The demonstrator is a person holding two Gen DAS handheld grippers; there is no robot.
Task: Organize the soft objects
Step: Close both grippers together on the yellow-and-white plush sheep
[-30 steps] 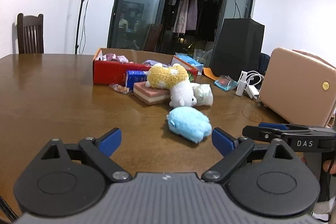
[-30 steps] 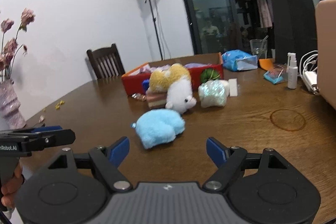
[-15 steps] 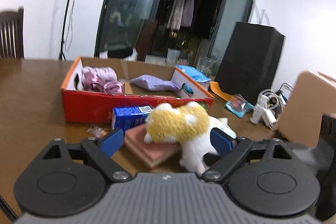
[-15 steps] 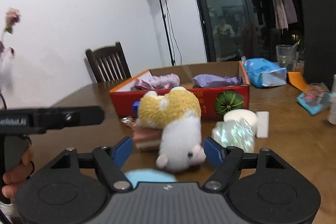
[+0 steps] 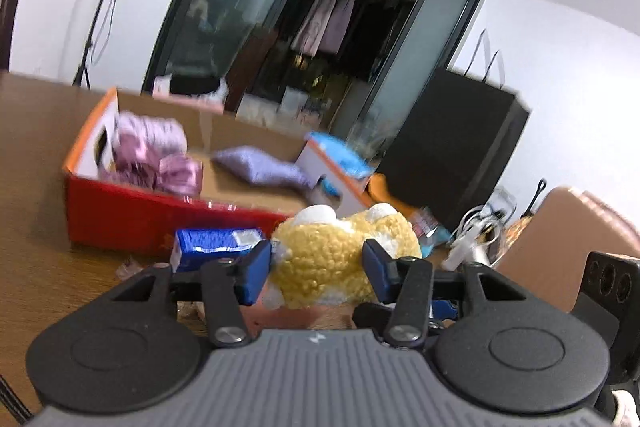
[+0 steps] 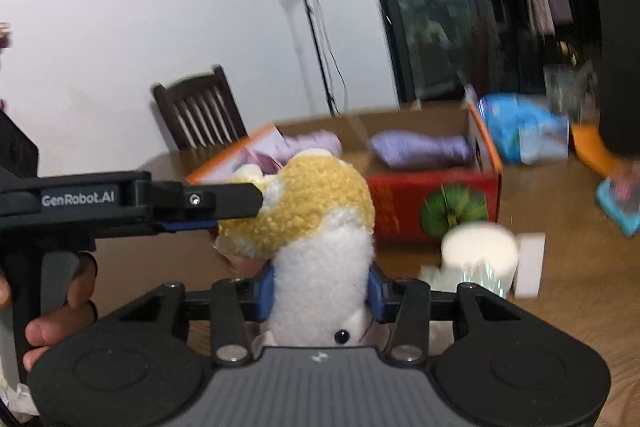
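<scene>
A yellow and white plush animal (image 6: 316, 211) is held by both grippers. My right gripper (image 6: 318, 291) is shut on its white head end, blue pads pressing both sides. My left gripper (image 5: 318, 267) is shut on its yellow body (image 5: 340, 255); its arm (image 6: 132, 203) reaches in from the left in the right wrist view. Behind stands an open red cardboard box (image 5: 132, 211) holding a purple pouch (image 5: 260, 167) and pink fabric (image 5: 152, 151). The box also shows in the right wrist view (image 6: 436, 203).
A blue carton (image 5: 212, 243) lies by the box front. A shiny white bundle (image 6: 476, 255) sits to the right on the wooden table (image 6: 568, 275). A blue packet (image 6: 524, 131), a tan case (image 5: 568, 243), cables (image 5: 476, 231) and a chair (image 6: 200, 115) are around.
Both grippers moved forward past the blue plush, which has left view, and closed from wide open onto the yellow and white plush.
</scene>
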